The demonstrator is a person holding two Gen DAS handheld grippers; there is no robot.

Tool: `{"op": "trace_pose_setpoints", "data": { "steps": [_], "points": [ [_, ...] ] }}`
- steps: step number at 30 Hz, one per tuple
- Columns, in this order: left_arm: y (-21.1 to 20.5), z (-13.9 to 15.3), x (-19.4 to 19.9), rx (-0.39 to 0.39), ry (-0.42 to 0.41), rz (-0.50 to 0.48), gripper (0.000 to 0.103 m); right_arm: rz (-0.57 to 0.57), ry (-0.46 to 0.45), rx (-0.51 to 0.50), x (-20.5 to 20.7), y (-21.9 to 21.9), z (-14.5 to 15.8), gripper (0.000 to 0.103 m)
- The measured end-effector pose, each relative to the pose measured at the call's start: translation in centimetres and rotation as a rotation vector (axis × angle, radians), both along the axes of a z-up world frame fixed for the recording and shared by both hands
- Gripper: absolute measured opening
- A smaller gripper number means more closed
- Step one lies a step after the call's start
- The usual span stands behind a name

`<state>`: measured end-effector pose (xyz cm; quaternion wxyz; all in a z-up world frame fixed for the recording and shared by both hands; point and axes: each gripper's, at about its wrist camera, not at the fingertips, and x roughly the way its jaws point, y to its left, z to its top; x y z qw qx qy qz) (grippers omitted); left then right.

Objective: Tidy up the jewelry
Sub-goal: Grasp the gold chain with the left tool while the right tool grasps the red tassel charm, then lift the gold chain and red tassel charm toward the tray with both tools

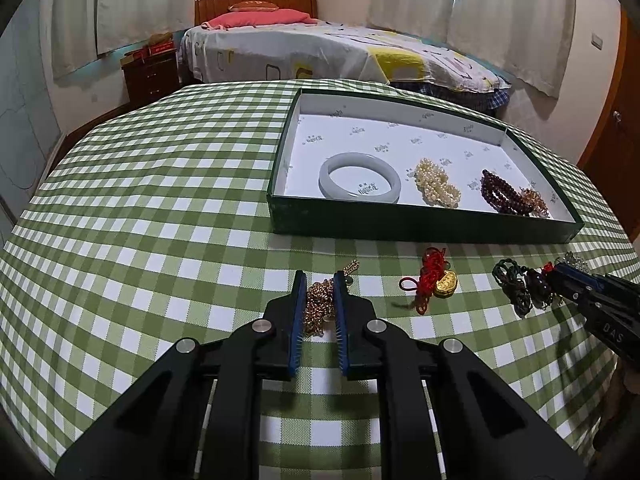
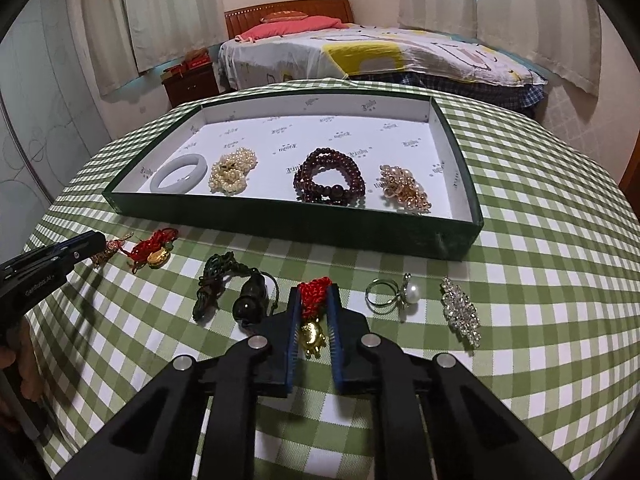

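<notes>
Currently, in the left wrist view, the green tray [image 1: 420, 226] holds a jade bangle [image 1: 359, 177], pearl cluster [image 1: 437, 183] and garnet beads [image 1: 503, 192]. The left gripper [image 1: 320, 284] clamps a gold chain [image 1: 318, 306] on the tablecloth [image 1: 140, 220].

In the right wrist view, the right gripper [image 2: 314, 300] grips a red-corded gold charm [image 2: 313, 320]. "GenRobot.AI" marks the other gripper.

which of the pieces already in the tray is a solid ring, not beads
The pale jade bangle at the tray's left end; the pearl cluster, dark red beads and gold cluster are all beaded.
</notes>
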<state>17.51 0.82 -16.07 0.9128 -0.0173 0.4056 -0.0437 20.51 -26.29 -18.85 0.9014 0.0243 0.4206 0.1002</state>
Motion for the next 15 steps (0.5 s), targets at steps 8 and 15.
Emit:
{"op": "trace_pose_setpoints", "data": {
  "steps": [8, 15],
  "points": [
    [0.0, 1.0, -0.6, -0.001, -0.031, -0.005, 0.013, -0.026, -0.04, 0.015, -1.3, -1.0, 0.9, 0.013],
    [0.1, 1.8, -1.5, -0.003, -0.052, -0.004, 0.013, -0.035, -0.073, 0.022, -2.1, -1.4, 1.8, 0.013]
  ]
}}
